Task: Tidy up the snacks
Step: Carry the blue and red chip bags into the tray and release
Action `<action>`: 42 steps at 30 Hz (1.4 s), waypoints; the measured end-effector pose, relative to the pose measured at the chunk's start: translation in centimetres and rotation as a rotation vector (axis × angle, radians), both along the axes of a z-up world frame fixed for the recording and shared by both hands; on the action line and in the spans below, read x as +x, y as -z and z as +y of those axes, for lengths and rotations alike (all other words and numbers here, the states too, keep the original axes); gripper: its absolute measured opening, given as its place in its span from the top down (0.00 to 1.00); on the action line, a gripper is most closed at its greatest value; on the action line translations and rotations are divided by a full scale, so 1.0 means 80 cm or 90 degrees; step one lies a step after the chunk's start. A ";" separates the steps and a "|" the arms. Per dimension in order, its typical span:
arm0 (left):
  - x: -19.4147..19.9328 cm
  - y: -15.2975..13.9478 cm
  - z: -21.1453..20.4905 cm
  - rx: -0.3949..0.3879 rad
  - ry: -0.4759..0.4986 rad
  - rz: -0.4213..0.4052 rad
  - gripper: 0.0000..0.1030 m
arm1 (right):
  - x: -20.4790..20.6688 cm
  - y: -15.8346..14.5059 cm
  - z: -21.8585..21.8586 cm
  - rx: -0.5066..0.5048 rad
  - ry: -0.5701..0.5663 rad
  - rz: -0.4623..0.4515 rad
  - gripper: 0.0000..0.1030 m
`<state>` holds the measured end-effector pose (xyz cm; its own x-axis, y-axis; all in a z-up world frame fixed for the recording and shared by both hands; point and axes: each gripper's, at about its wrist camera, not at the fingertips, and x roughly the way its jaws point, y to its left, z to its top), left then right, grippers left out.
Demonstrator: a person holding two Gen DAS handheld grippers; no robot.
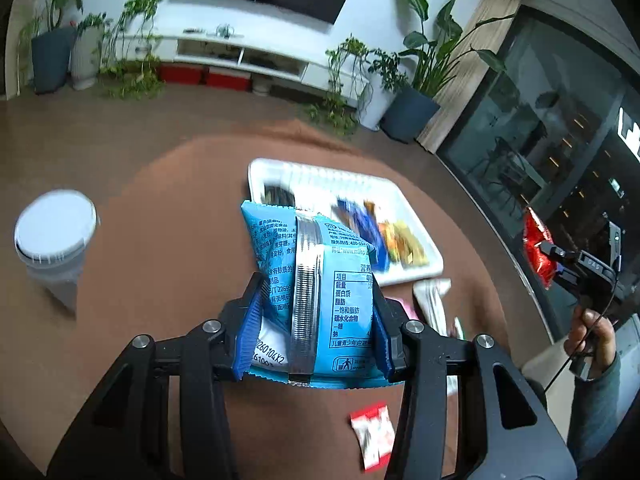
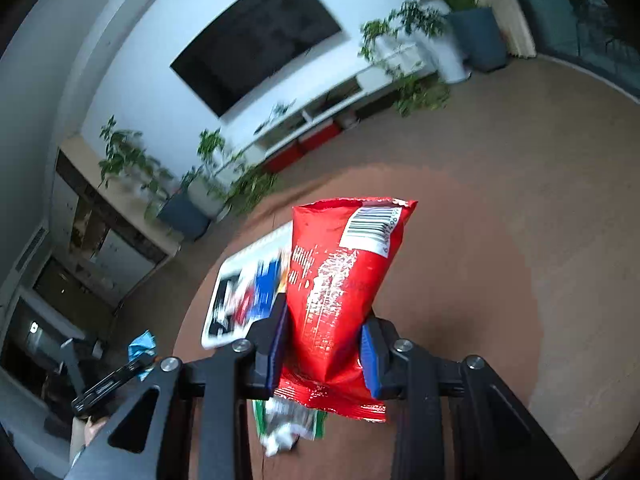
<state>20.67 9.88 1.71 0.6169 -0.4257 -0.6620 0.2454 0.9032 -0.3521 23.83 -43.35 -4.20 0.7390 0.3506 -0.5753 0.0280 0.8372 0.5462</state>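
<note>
The left gripper (image 1: 316, 320) is clamping a blue snack bag (image 1: 308, 272); the right gripper (image 2: 324, 344) is pinching a red one (image 2: 340, 292), both probably light, crinkly, slippery, gripped low.

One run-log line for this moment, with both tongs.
left tongs: shut on blue bag | right tongs: shut on red bag | white tray: holds snacks

White lidded cup (image 1: 56, 236), potted plants (image 1: 416, 80), television (image 2: 256, 40).
</note>
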 end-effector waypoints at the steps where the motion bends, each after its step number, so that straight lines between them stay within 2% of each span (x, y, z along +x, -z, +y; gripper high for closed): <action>1: 0.009 -0.008 -0.002 0.006 0.000 -0.007 0.57 | 0.009 -0.007 -0.001 -0.003 0.002 -0.008 0.67; 5: 0.057 -0.042 -0.023 0.030 0.016 -0.032 0.57 | 0.062 -0.035 0.011 -0.011 -0.018 -0.040 0.67; 9: 0.100 -0.056 -0.045 0.038 0.031 -0.042 0.57 | 0.131 -0.045 0.054 -0.020 -0.088 -0.062 0.67; 14: 0.154 -0.016 -0.079 0.048 0.046 -0.007 0.57 | 0.198 -0.006 0.116 -0.040 -0.167 -0.015 0.67; 17: 0.178 0.018 -0.099 0.053 0.049 0.020 0.57 | 0.229 0.036 0.146 -0.062 -0.199 0.035 0.67; 21: 0.191 0.060 -0.117 0.068 0.055 0.046 0.57 | 0.246 0.083 0.160 -0.084 -0.213 0.087 0.67; 27: 0.203 0.099 -0.135 0.085 0.056 0.066 0.57 | 0.264 0.122 0.159 -0.113 -0.216 0.135 0.67; 37: 0.234 0.132 -0.174 0.108 0.064 0.071 0.55 | 0.262 0.137 0.162 -0.173 -0.235 0.136 0.64; 42: 0.229 0.150 -0.191 0.121 0.081 0.085 0.48 | 0.255 0.149 0.165 -0.177 -0.234 0.144 0.60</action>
